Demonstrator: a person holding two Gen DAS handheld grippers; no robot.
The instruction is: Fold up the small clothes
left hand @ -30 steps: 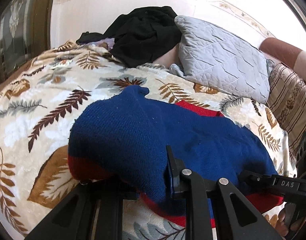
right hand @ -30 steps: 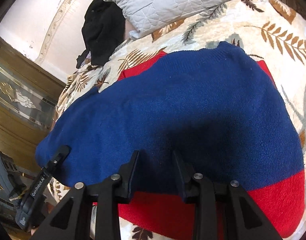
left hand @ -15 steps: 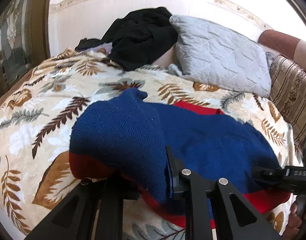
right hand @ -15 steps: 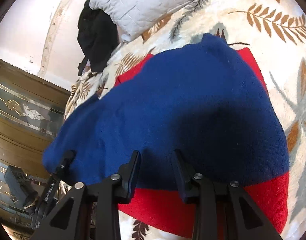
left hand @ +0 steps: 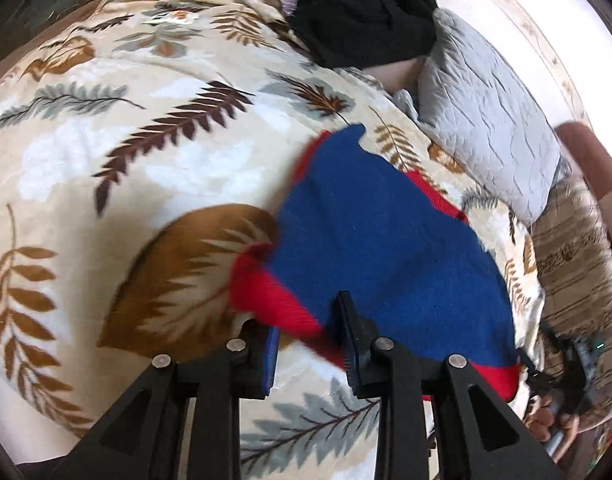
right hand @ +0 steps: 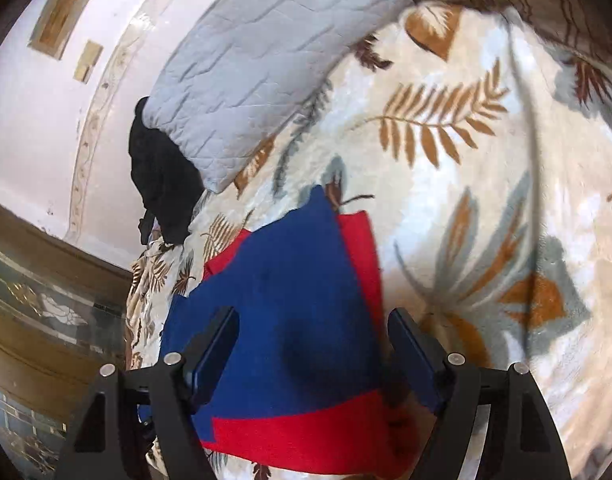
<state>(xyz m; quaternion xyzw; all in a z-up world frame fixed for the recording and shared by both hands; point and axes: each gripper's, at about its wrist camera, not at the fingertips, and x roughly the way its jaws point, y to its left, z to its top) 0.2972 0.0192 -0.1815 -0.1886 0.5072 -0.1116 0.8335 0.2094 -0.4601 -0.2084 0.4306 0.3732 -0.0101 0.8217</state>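
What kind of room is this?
Likely a bedroom: a bed under a leaf-print blanket, a grey quilted pillow, a black clothes pile by the wall, and the blue-red sweater being folded.

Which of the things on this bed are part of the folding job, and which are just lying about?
In the job:
- sweater, blue and red
- left gripper, jaws opening
- right gripper, jaws opening over the sweater

Lying about:
- grey pillow
- black clothes
- leaf-print blanket underneath
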